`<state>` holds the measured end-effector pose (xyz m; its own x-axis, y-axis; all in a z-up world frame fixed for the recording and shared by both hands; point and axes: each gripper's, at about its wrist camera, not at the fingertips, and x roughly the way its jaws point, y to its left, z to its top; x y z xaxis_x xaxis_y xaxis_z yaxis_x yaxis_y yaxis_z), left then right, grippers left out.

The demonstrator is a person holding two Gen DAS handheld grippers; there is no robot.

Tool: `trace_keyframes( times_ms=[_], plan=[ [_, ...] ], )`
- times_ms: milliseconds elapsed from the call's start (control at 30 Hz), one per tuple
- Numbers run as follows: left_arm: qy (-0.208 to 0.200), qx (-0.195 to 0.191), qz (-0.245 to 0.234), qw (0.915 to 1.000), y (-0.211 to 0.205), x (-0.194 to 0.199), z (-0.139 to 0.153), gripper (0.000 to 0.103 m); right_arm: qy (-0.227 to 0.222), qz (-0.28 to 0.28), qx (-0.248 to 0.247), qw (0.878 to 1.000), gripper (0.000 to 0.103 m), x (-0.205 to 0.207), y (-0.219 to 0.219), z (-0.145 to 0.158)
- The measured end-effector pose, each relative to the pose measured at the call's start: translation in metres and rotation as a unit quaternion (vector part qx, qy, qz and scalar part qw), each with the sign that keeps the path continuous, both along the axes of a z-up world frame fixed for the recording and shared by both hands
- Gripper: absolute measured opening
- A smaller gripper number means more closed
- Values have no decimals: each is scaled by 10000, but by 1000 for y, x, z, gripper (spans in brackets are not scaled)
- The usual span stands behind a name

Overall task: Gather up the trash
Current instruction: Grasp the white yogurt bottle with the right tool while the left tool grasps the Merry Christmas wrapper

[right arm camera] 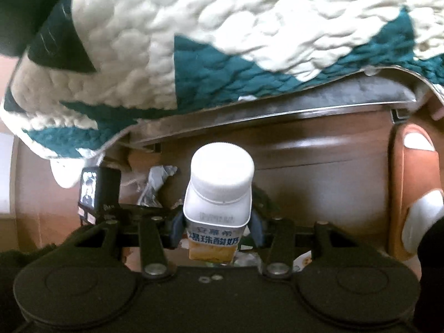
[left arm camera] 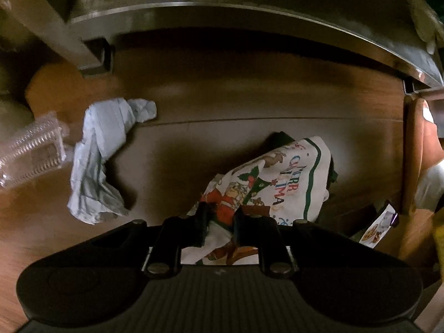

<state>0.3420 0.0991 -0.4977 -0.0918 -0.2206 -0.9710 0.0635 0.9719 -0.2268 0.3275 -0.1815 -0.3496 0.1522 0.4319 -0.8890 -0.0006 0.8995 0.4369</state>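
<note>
Wood-look floor [left arm camera: 249, 97], dim light. Metal bed frame [left arm camera: 249, 14] overhead. Green/white quilt [right arm camera: 194, 41] hangs over frame edge.

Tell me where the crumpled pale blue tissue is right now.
In the left wrist view, the crumpled pale blue tissue lies on the wooden floor, left of the Christmas-print bag, beside a clear plastic container.

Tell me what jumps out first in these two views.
In the right wrist view, the white-capped yogurt drink bottle stands out, clamped in the right gripper, with a green-and-white quilt hanging above. In the left wrist view, the left gripper pinches a Merry Christmas printed bag. To its left, a crumpled pale blue tissue lies on the wooden floor.
</note>
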Motion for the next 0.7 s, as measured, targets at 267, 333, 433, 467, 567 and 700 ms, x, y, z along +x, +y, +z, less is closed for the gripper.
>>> trace_keyframes(
  times_ms=[267,333,433,467,567,700],
  plan=[
    [250,-633,177,9975,4,4,-20,77,255,1,-139,9996,47,9,6,-24],
    [304,-836,-206,9958,-2,3,-21,78,274,5,-122,9996,47,11,7,-25],
    [249,-659,-763,9946,-13,-4,-24,79,315,-30,-117,9994,47,7,8,-27],
    [300,-649,-781,9944,-14,-7,-28,79,322,-33,-109,9994,47,7,10,-29],
    [390,-560,-841,9941,-18,-13,-38,79,295,-34,-124,9995,47,8,12,-30],
    [450,-331,-1157,9917,-31,-23,-51,79,329,-67,-172,9993,47,9,12,-33]
  ],
)
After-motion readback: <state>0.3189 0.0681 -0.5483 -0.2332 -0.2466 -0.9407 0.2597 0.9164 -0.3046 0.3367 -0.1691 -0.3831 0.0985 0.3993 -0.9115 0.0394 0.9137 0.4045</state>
